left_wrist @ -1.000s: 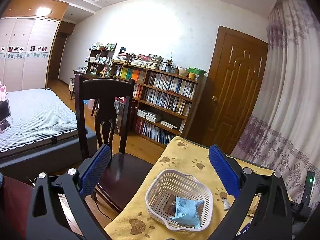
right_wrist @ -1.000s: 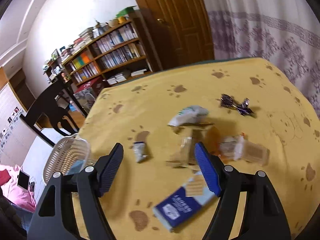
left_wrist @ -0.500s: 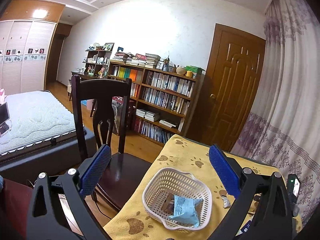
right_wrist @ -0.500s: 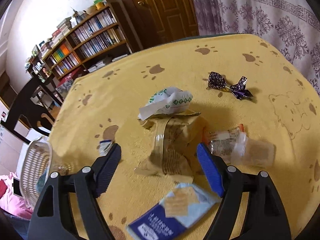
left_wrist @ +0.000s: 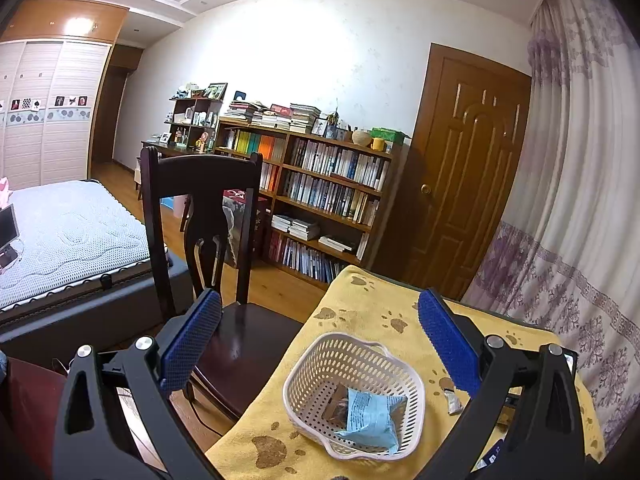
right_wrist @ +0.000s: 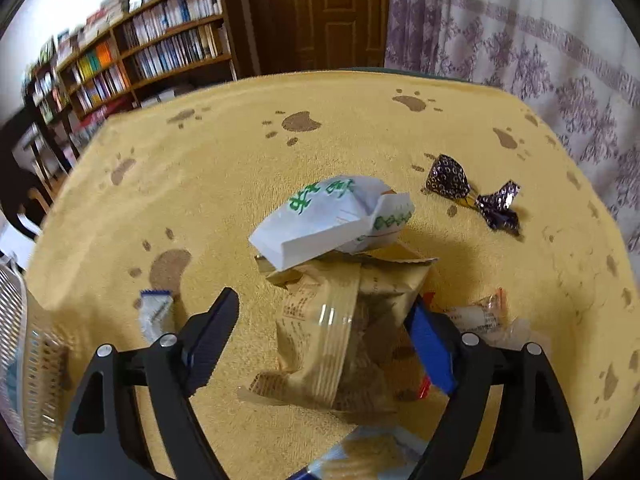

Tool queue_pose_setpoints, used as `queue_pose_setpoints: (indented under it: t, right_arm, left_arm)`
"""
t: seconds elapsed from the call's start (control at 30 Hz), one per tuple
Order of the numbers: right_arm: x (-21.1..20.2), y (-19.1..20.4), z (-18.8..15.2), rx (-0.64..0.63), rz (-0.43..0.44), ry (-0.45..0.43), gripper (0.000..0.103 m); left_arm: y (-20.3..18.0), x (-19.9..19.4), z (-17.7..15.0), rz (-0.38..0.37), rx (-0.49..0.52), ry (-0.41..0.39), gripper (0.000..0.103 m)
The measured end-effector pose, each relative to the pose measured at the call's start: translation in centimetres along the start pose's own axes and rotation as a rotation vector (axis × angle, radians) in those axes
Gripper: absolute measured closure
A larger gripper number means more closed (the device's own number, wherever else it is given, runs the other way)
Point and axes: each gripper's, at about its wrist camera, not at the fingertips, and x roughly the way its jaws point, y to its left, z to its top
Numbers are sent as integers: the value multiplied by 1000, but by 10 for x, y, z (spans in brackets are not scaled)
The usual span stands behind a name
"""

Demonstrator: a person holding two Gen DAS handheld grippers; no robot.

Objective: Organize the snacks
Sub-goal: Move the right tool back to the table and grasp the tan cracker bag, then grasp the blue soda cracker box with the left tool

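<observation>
With our right gripper [right_wrist: 320,328] spread around the tan snack packet [right_wrist: 340,332] on the yellow cloth [right_wrist: 224,168], we feared dislodging the white packet [right_wrist: 332,216] seemingly resting on it, while our left gripper [left_wrist: 320,344] hung spread above the basket [left_wrist: 316,368].

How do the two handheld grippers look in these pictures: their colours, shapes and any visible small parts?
Both look alike. The left gripper has a matte black frame with triangular cut-outs, silver round screw heads and two long fingers faced with blue textured pads. The right gripper has the same black frame, silver screws and blue pads. No cables, markings or sleeves show.
</observation>
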Motion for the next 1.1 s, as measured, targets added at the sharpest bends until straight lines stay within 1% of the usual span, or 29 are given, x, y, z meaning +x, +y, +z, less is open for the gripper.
queue_pose_setpoints:
  t: [0.03, 0.13, 0.2, 0.27, 0.4, 0.53, 0.6, 0.73, 0.87, 0.97, 1.0, 1.1]
  right_arm:
    - [0, 3, -1, -19, -22, -1, 25]
    - [-1, 11, -6, -100, -121, -23, 43]
    - [-3, 11, -9, -124, -127, -29, 44]
    - [-5, 7, -11, -114, -121, -29, 45]
    - [-17, -4, -15, -87, -81, -45, 46]
    - [-45, -20, -15, -51, -8, -90, 46]
    - [-57, -27, -16, -42, 14, -109, 46]
    - [-89, -47, -23, -16, 80, -157, 46]
    - [-115, -70, -35, -5, 120, -197, 46]
    - [-126, -85, -46, 10, 140, -213, 46]
    - [-130, -91, -50, 16, 146, -218, 46]
    - [-136, -105, -61, 30, 158, -226, 46]
  left_arm:
    - [-1, 0, 0, -2, 3, 1, 3]
    - [-6, 2, -2, -6, 16, 8, 3]
    - [-8, 5, -4, -8, 26, 16, 3]
    - [-12, 8, -5, -10, 35, 24, 3]
    - [-19, 12, -8, -17, 53, 33, 3]
    - [-31, 16, -13, -27, 81, 45, 3]
    - [-39, 18, -17, -34, 101, 51, 3]
    - [-58, 21, -28, -65, 149, 66, 3]
    - [-85, 27, -47, -129, 208, 113, 3]
    - [-112, 31, -68, -208, 271, 158, 3]
    - [-124, 33, -77, -254, 301, 179, 3]
    - [-148, 34, -98, -337, 365, 210, 3]
